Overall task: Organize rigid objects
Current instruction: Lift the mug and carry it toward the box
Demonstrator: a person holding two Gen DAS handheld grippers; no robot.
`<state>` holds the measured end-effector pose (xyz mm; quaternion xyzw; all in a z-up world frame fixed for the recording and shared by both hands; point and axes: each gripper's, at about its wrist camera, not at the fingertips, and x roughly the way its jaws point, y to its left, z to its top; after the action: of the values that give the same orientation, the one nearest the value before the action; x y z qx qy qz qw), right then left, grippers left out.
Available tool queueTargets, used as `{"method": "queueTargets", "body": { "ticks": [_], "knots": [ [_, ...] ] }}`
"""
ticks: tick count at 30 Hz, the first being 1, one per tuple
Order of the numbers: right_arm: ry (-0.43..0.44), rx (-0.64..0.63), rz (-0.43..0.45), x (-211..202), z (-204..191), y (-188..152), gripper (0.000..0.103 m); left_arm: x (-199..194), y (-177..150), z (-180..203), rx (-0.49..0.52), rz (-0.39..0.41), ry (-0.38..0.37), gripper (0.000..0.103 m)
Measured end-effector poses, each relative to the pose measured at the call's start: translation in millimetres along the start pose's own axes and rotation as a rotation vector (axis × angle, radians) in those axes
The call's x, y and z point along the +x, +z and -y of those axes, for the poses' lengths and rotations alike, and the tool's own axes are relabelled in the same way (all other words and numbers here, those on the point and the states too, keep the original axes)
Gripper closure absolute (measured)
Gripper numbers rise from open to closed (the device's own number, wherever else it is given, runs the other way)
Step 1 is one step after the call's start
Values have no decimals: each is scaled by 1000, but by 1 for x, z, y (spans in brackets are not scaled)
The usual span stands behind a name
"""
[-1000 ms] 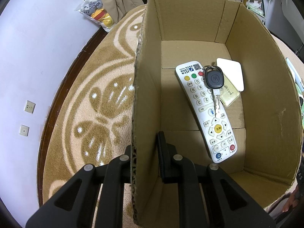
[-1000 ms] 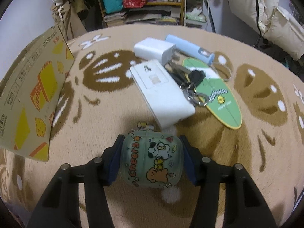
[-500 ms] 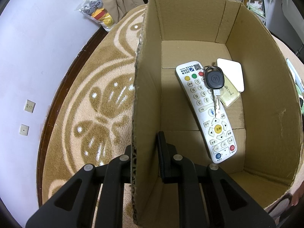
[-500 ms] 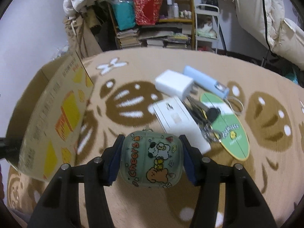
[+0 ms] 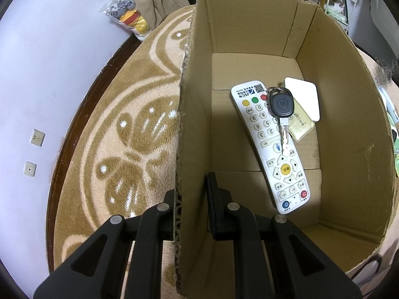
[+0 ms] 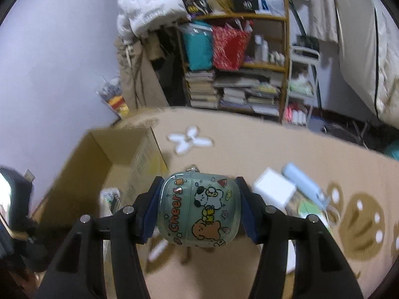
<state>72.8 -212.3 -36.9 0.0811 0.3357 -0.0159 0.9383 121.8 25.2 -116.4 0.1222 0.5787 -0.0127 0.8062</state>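
While our left tongs pinch the cardboard box wall, 1 finger on each side, the remote and key lie inside ahead of them. Our right tongs clamp the green cartoon case above the rug, the box down to their left.

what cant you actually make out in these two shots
- Left wrist view: the yellowish card in the cardboard box is half covered by the black-headed key and the white card; its print is unreadable.
- Right wrist view: the items behind the green cartoon case in the right gripper are blurred and partly hidden by it.
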Motion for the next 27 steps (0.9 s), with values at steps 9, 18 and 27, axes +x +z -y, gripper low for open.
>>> {"method": "queueTargets", "body": {
  "ticks": [9, 18, 27],
  "knots": [
    [87, -54, 45, -2, -37, 36, 43, 1, 1, -1, 1, -1, 0, 90],
    [178, -75, 36, 6, -72, 41, 43, 2, 1, 0, 4, -1, 2, 90],
    [194, -84, -26, 31, -83, 25, 43, 2, 1, 0, 2, -1, 0, 90]
  ]
}}
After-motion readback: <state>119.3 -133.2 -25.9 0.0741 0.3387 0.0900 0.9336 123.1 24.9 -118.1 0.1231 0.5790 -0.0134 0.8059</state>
